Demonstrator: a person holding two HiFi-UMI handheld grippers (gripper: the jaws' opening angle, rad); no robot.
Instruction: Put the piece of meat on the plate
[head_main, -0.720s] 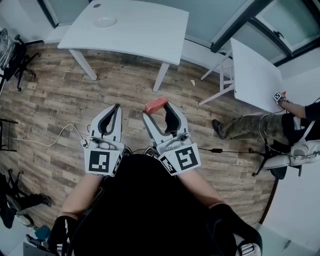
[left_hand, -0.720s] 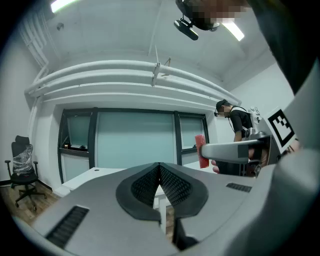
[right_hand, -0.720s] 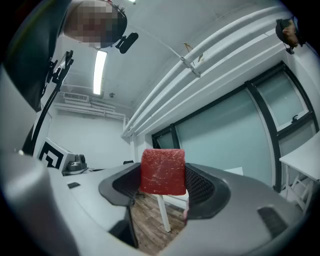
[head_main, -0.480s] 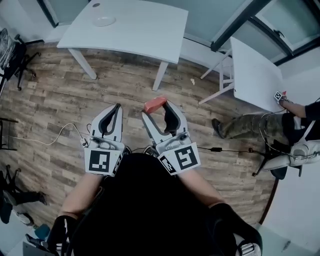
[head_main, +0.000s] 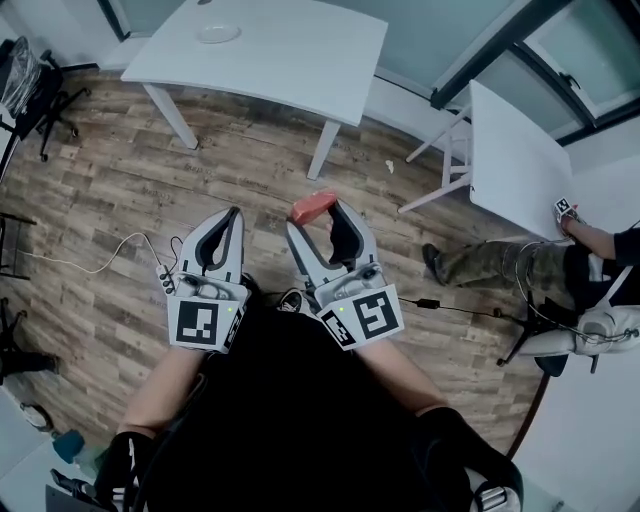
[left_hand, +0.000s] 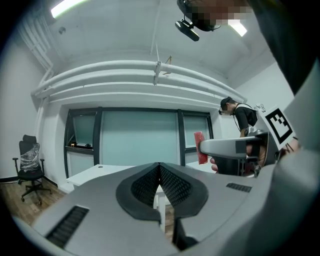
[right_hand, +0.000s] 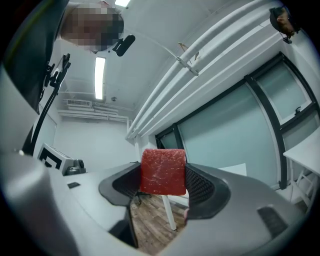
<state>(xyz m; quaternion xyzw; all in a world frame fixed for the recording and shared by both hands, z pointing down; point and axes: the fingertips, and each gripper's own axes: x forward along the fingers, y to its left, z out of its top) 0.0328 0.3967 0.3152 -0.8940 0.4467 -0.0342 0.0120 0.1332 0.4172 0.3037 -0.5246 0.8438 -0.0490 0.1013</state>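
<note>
While the left gripper (left_hand: 159, 166) is clenched, the right gripper (head_main: 320, 222) grasps one piece of meat (right_hand: 162, 171).

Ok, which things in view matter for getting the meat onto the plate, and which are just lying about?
For the job: red block of meat, clamped in the right hand-held gripper; white round plate on the far white table.

Lying about: second white table at right; black office chair; white cable on the wooden floor; left hand-held gripper, shut and empty.

Head camera looks steeply down; both handheld cameras face windows (left_hand: 137, 145) level
</note>
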